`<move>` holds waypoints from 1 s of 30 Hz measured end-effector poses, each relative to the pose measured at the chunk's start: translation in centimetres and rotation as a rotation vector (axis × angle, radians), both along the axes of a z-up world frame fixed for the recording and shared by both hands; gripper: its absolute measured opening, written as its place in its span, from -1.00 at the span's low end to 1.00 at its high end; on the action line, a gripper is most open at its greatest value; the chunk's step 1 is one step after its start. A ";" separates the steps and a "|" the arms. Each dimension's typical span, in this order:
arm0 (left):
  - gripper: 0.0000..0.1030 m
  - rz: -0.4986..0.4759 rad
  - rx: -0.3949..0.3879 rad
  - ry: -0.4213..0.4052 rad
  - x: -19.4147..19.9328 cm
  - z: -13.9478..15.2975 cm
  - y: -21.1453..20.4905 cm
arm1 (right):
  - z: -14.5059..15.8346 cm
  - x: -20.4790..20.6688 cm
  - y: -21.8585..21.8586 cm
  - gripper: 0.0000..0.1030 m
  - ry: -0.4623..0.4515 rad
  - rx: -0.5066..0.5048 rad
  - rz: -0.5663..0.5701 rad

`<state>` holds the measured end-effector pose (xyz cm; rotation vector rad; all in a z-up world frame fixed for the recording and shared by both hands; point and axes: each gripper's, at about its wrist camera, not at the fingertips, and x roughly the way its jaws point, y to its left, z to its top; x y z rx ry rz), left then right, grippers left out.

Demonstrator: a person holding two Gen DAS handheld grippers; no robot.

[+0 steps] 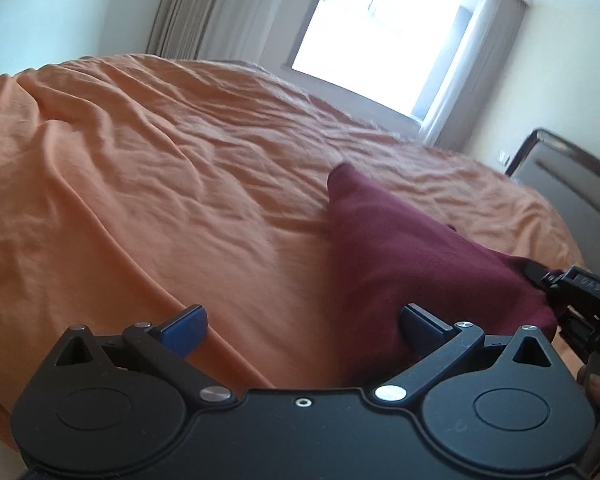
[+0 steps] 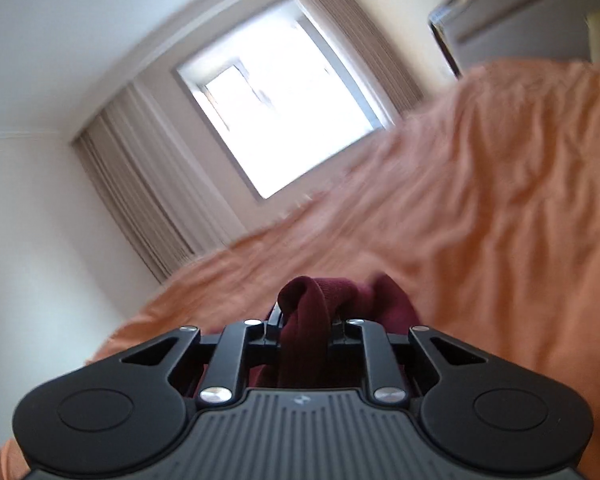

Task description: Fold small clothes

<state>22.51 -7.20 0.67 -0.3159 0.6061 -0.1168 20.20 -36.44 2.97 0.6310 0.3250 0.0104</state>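
Right gripper clamped on bunched maroon garment, lifting it off the orange bedsheet — left gripper spread wide, likely ready to catch an edge.

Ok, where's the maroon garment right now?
The maroon garment lies on the orange bedsheet, right of centre in the left wrist view, one end pinched in the right gripper, beside the open left gripper.

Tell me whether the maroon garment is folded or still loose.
Not folded. The maroon garment is lifted in a bunched, draped heap off the orange bedsheet, a gathered fold clamped in the right gripper. The left gripper stands open.
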 end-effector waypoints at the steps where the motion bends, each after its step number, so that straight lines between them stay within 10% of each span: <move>1: 0.99 -0.002 0.015 0.010 0.0 -0.2 -0.3 | -0.5 -0.1 -0.2 -0.59 0.021 0.009 0.001; 8: 0.99 -0.007 0.046 0.035 0.2 -0.7 -0.2 | -2.2 -2.7 -0.1 0.22 0.030 -0.022 -0.017; 16: 0.99 -0.003 0.033 0.035 0.1 -0.7 -0.1 | -1.4 -9.0 2.3 0.48 -0.030 -0.237 0.088; 23: 0.99 0.000 0.024 0.042 0.0 -0.4 0.0 | -1.7 -9.2 7.4 -0.11 -0.042 -0.493 0.262; 27: 0.99 -0.005 0.019 0.043 -0.1 -0.1 0.1 | -1.8 -8.0 8.5 -0.75 -0.028 -0.535 0.272; 30: 0.99 -0.012 0.015 0.036 -0.3 0.2 0.3 | -0.5 -8.9 7.8 -0.86 -0.090 -0.513 0.202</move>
